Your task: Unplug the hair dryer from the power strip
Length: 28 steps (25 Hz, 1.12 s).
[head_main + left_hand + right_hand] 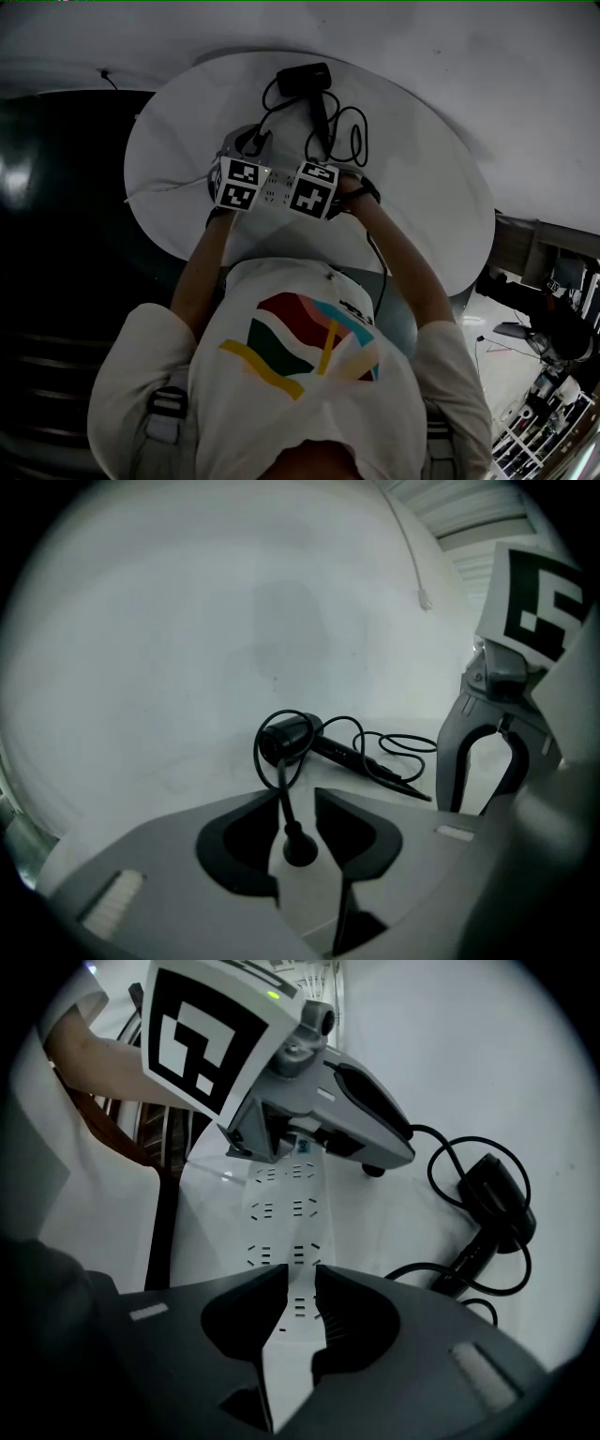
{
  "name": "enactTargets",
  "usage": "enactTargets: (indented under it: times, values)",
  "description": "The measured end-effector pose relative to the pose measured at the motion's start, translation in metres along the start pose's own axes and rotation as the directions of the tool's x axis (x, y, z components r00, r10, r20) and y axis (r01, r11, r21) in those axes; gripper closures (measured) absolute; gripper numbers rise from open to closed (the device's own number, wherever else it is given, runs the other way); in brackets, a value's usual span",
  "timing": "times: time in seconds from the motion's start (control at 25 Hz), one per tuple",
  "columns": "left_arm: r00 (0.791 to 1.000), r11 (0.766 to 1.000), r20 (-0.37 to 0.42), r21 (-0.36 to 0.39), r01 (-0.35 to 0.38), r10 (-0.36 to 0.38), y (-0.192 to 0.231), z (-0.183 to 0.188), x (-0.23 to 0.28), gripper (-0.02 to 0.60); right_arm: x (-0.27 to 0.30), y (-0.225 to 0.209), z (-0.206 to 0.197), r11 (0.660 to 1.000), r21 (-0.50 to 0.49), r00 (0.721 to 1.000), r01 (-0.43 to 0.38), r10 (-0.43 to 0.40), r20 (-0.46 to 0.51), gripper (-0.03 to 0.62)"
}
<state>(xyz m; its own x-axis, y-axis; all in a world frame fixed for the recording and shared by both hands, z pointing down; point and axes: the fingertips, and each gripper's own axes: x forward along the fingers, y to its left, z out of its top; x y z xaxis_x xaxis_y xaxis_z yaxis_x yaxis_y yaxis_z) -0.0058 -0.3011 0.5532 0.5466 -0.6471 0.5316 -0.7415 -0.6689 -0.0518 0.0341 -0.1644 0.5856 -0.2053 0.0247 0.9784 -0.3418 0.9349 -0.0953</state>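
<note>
Both grippers are hovering side by side over the near part of the round white table [422, 187], each at the end of a bare forearm. The left forearm [202, 272] and the right forearm [403, 262] are reaching forward from the white shirt and angling inward, so the two marker cubes are almost meeting.

Right gripper [298, 1274] is pointing along the white power strip [281, 1213], which is lying flat on the table and running away from it. Its jaws are standing a little apart with nothing between them, only the near end of the strip showing through the gap.

Left gripper [295, 799] is working at the far end of the strip, tilted down over it. Its jaws are closing snugly around the black plug [298, 846], one pad on each side.

From the plug, the black cord [281, 778] is rising out of the gap and looping away across the table.

Farther out, well apart from both grippers, the black hair dryer [302, 80] is lying on its side, with loose coils of cord curling beside its handle.
</note>
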Motion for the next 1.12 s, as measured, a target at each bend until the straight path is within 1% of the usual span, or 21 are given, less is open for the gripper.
enactTargets:
  times: [0.08, 0.12, 0.32, 0.44, 0.64, 0.76, 0.88, 1.0, 1.08, 1.12]
  values:
    - [1.0, 1.0, 0.007, -0.022, 0.011, -0.011, 0.0, 0.0, 0.002, 0.382, 0.001, 0.0, 0.0, 1.0, -0.001, 1.0, 0.001, -0.001, -0.002, 0.487]
    - [1.0, 0.999, 0.013, -0.031, 0.012, -0.012, -0.001, 0.001, 0.003, 0.332, 0.001, 0.0, 0.0, 1.0, -0.002, 1.0, 0.001, -0.001, -0.003, 0.487]
    - [0.999, 0.999, 0.051, -0.031, -0.015, 0.016, 0.002, 0.006, 0.004, 0.268, 0.001, 0.0, 0.0, 1.0, -0.004, 1.0, 0.011, -0.011, -0.004, 0.487]
    - [0.997, 0.998, 0.058, -0.05, -0.039, 0.042, 0.005, 0.006, 0.0, 0.242, 0.002, -0.002, -0.001, 1.0, -0.005, 1.0, 0.016, -0.016, -0.007, 0.487]
    - [0.994, 0.992, 0.074, -0.103, -0.075, 0.083, 0.012, 0.002, -0.01, 0.222, 0.004, -0.002, -0.002, 1.0, -0.006, 1.0, 0.027, -0.027, -0.01, 0.485]
    - [0.99, 0.987, 0.093, -0.132, -0.091, 0.104, 0.015, 0.006, -0.02, 0.222, 0.005, -0.002, -0.003, 0.999, -0.009, 0.999, 0.033, -0.033, -0.015, 0.485]
    - [0.987, 0.983, 0.115, -0.16, -0.09, 0.109, 0.016, 0.012, -0.031, 0.231, 0.005, -0.002, -0.003, 0.999, -0.011, 0.999, 0.038, -0.039, -0.017, 0.485]
    - [0.985, 0.981, 0.131, -0.174, -0.086, 0.11, 0.016, 0.019, -0.043, 0.291, 0.004, -0.001, -0.002, 0.998, -0.006, 0.998, 0.055, -0.055, -0.005, 0.485]
    - [0.981, 0.983, 0.161, -0.162, -0.083, 0.109, 0.013, 0.03, -0.053, 0.357, 0.003, -0.001, -0.002, 0.998, -0.002, 0.998, 0.07, -0.07, 0.0, 0.485]
    - [0.978, 0.984, 0.179, -0.162, -0.076, 0.105, 0.011, 0.035, -0.058, 0.379, 0.003, -0.001, -0.002, 0.997, 0.003, 0.997, 0.074, -0.074, 0.001, 0.485]
